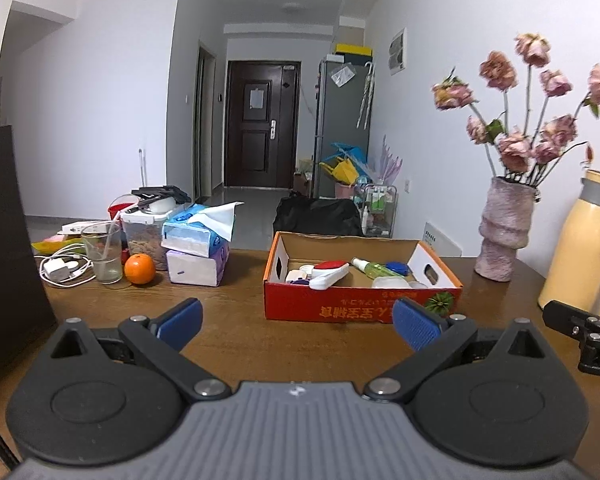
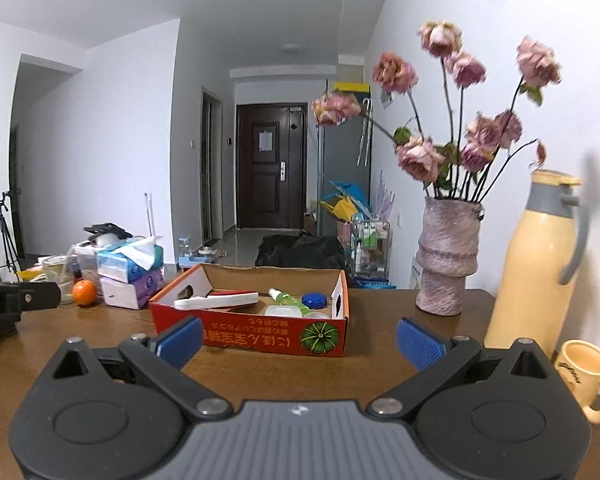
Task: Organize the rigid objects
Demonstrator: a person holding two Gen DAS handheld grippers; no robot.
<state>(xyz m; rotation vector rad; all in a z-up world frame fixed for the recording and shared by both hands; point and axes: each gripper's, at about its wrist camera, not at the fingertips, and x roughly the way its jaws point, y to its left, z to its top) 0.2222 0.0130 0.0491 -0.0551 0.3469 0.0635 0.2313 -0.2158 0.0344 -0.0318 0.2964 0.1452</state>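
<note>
The box (image 1: pixel 362 308) is sitting on the table (image 1: pixel 236 340) ahead of us, already holding a spray bottle (image 1: pixel 374 267) and other small items. We are holding the left gripper (image 1: pixel 298 322) and right gripper (image 2: pixel 300 340) wide apart and empty, short of it. We are judging this a pause between picks; next we are needing a loose item to approach

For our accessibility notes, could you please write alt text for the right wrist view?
The open right gripper hovers over a wooden table, facing a red cardboard box of small items. A vase of dried roses, a yellow flask and a mug stand to the right.
</note>
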